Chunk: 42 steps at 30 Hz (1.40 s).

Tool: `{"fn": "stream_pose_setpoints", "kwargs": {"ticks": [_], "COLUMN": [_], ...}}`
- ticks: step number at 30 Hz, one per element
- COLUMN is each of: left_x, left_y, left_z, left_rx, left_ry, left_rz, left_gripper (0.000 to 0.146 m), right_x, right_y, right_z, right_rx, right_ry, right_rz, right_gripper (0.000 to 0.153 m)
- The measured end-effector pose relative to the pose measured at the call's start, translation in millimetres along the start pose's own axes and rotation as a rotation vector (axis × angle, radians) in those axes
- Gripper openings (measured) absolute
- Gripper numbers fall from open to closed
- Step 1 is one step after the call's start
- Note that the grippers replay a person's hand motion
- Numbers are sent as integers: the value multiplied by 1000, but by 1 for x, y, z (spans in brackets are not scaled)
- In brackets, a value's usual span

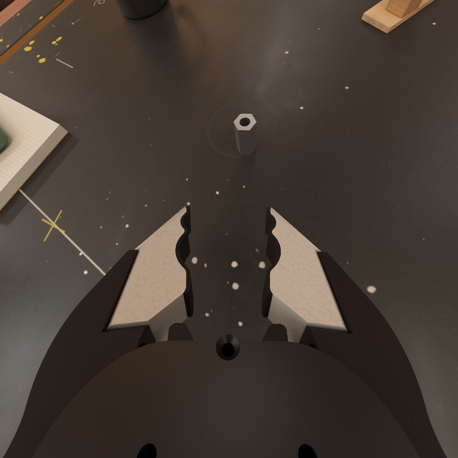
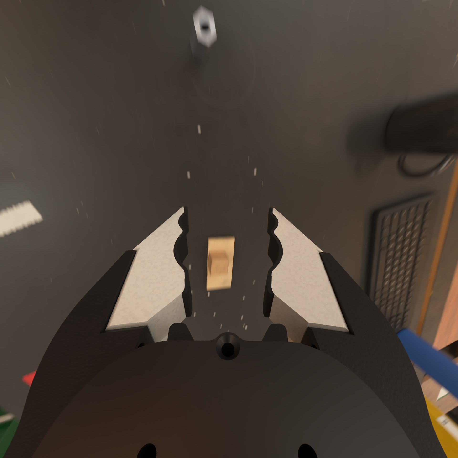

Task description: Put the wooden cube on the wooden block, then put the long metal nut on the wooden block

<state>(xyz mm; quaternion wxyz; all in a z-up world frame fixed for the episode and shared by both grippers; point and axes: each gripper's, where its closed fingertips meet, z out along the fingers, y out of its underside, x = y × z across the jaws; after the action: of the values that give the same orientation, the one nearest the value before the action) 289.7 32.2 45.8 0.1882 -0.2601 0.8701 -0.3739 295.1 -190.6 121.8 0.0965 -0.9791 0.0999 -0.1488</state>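
The long metal nut (image 1: 244, 133) stands upright on the dark table, ahead of my left gripper (image 1: 228, 207), which is open and empty. The wooden block (image 1: 389, 17) lies at the far right with the wooden cube (image 1: 401, 6) on it. In the right wrist view, my right gripper (image 2: 227, 207) is open and empty, high above the table. The wooden block (image 2: 220, 282) shows far below between its fingers, with the wooden cube (image 2: 218, 264) on top. The picture is blurred. The nut (image 2: 204, 27) shows at the top.
A gridded notepad (image 1: 22, 146) lies at the left with a green thing on it. A dark cup (image 1: 141, 7) stands at the far edge. In the right wrist view, a dark cup (image 2: 421, 128), a keyboard (image 2: 399, 260) and a blue-handled tool (image 2: 428, 357) are at the right.
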Motion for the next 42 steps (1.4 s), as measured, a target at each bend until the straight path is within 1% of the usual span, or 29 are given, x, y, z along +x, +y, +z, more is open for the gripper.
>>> {"fn": "stream_pose_setpoints", "kwargs": {"ticks": [1,3,5,6,8,10,12,13,14,16,17,19,22,24,27,29,31,33,36,39,42], "left_x": [0,0,0,0,0,0,0,0,0,-1,-1,-1,-1,-1,-1,-1,-1,-1,-1,-2,-3], "left_y": [0,0,0,0,0,0,0,0,-1,0,0,0,0,0,0,0,0,0,0,0,0], "left_z": [0,0,0,0,-1,-1,-1,-1,-1,0,0,-1,-1,-1,-1,-1,-1,-1,-1,-1,-1], "left_rx": [0,3,7,7,8,8,8,11,11,9,10,9,8,8,7,7,3,1,-3,-10,-13], "left_ry": [0,0,-1,-2,-3,1,4,6,5,7,8,6,6,4,5,4,3,0,0,-1,-3], "left_rz": [0,1,-1,-1,1,5,8,10,12,11,10,12,12,12,11,9,9,10,10,21,25], "left_gripper": [61,61,61,61,61,61,61,61,61,62,62,62,62,62,62,62,62,62,62,63,63], "right_x": [-2,-8,-11,-16,-23,-24,-25,-24,-22,-23,-22,-23,-17,-8,11,24,32,32,22,10,1], "right_y": [-25,-67,-98,-109,-121,-122,-120,-119,-119,-120,-122,-125,-123,-109,-65,-25,19,62,111,140,159], "right_z": [2,16,41,56,84,106,122,127,130,127,123,112,80,51,5,-19,-32,-33,-15,10,33], "right_rx": [29,44,12,4,-34,-106,-143,-153,-154,-143,-129,-87,-5,35,46,-8,-101,-200,-316,-395,-460], "right_ry": [13,27,68,51,-10,-26,-52,-46,-30,-45,-52,-66,-52,-19,36,82,105,97,25,-46,-97], "right_rz": [-24,-82,-166,-193,-200,-191,-176,-186,-206,-211,-203,-197,-168,-142,-78,-32,24,63,106,136,156], "right_gripper": [64,64,63,63,63,62,60,56,49,23,20,20,20,20,20,20,20,20,20,20,20]}}
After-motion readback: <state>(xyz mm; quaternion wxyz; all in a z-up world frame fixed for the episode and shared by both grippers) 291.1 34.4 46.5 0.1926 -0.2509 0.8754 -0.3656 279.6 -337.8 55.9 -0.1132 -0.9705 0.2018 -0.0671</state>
